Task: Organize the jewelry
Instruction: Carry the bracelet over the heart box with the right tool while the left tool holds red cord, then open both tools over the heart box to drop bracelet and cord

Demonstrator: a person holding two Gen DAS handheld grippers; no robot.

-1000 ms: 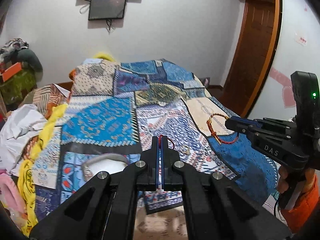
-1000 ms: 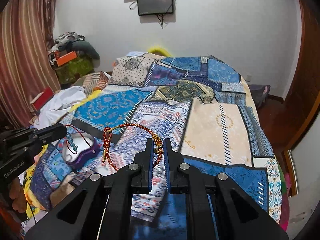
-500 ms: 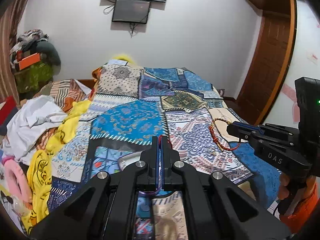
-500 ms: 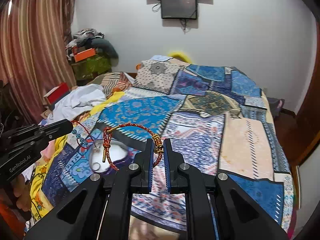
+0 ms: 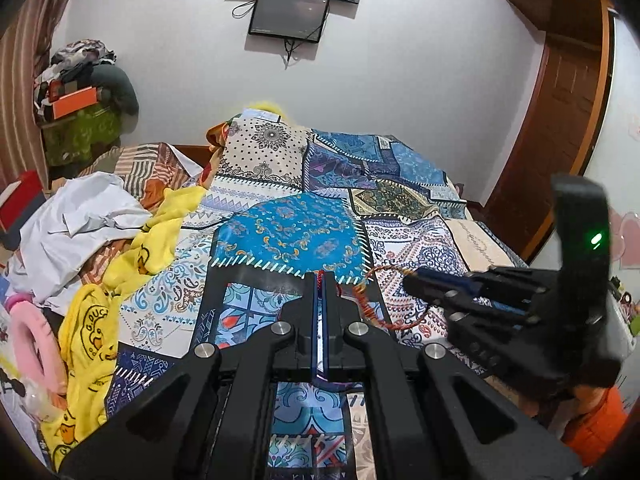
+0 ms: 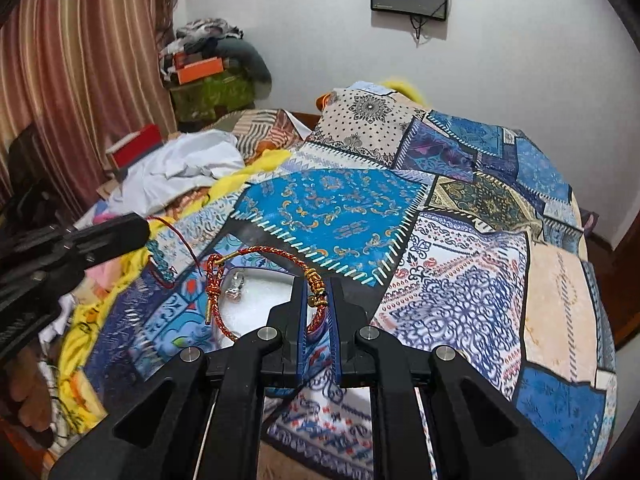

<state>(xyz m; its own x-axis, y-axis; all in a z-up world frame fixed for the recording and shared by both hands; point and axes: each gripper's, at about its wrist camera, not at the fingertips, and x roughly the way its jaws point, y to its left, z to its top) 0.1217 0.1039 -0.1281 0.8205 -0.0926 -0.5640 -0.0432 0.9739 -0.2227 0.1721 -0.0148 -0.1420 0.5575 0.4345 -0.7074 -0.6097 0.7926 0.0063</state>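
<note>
Jewelry is held in both tools above a bed with a patchwork bedspread (image 6: 460, 248) of blue, beige and white fields. In the right wrist view, the right gripper (image 6: 318, 300) is clenched on a braided red-and-gold bracelet (image 6: 256, 280): its gold beads sit between the two fingers, and the loop hangs out to the left, with a knot and a small gold end piece on the far side. The same bracelet shows in the left wrist view as a thin red-gold ring in front of the right tool's tips. The left gripper (image 5: 320, 280) has its fingers pressed together on a thin red cord (image 6: 180, 236) — only a small piece of red shows at the tips in its own view. From the right wrist view this cord curves down from the left tool and carries a row of small teal beads (image 6: 160, 260), hanging free in the air. Below both pieces, on the bedspread, lies a jewelry tray (image 6: 256, 304) with a white inside and a dark rim; a small silver piece (image 6: 236, 286) rests in it, too blurred to name. At the left side of the bed there is a yellow cloth (image 5: 92, 320) with duck prints and a crumpled white cloth (image 5: 80, 220) — both are well apart from the bracelet.
</note>
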